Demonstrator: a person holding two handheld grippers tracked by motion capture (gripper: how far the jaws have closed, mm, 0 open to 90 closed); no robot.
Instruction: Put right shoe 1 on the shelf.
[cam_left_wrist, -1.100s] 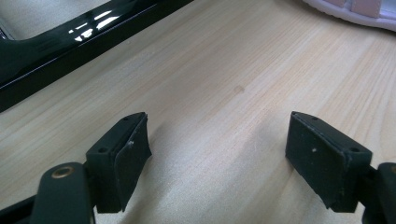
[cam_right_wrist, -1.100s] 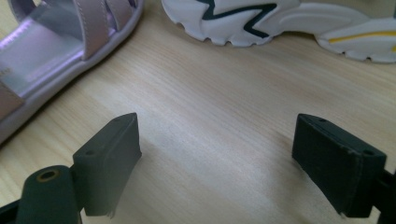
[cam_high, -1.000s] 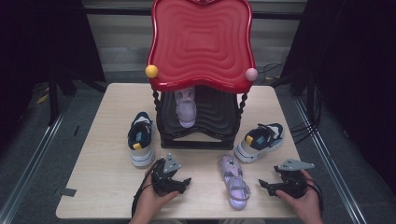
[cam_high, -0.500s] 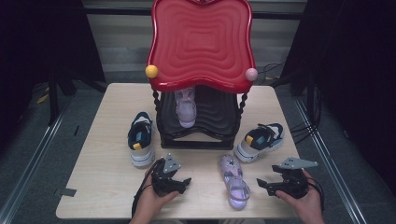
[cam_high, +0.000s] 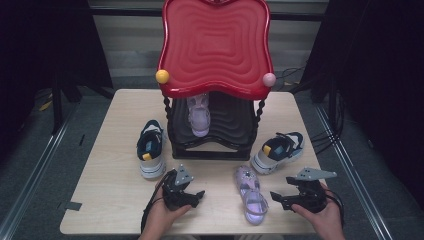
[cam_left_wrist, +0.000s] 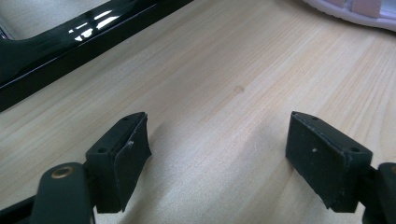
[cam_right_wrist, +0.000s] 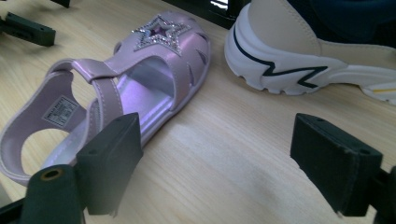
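Purple sandal (cam_high: 251, 195) lies flat on the table (cam_high: 100, 200) near its front edge, toe with the glitter star pointing toward the black-and-red shoe rack (cam_high: 212, 90), heel strap toward the person. Its mate (cam_high: 198, 114) already sits on the rack's lower shelf. Right gripper (cam_high: 281, 196) is just beside the sandal on its right, jaws wide apart and holding nothing; in the right gripper view the sandal (cam_right_wrist: 116, 93) lies ahead and left of the jaws, not between them, and the jaws have just been closing slightly on air. Left gripper (cam_high: 196, 196) rests on bare wood to the sandal's left, jaws wide apart and holding nothing. Risks, as judged: a grab made from this angle may catch only the thin ankle strap, so the shoe swings or slips out in the lift. White sneaker (cam_high: 276, 151) stands close to the sandal's toe; a sideways sweep could knock it. A second sneaker (cam_high: 150, 154) sits left of the rack, well clear.
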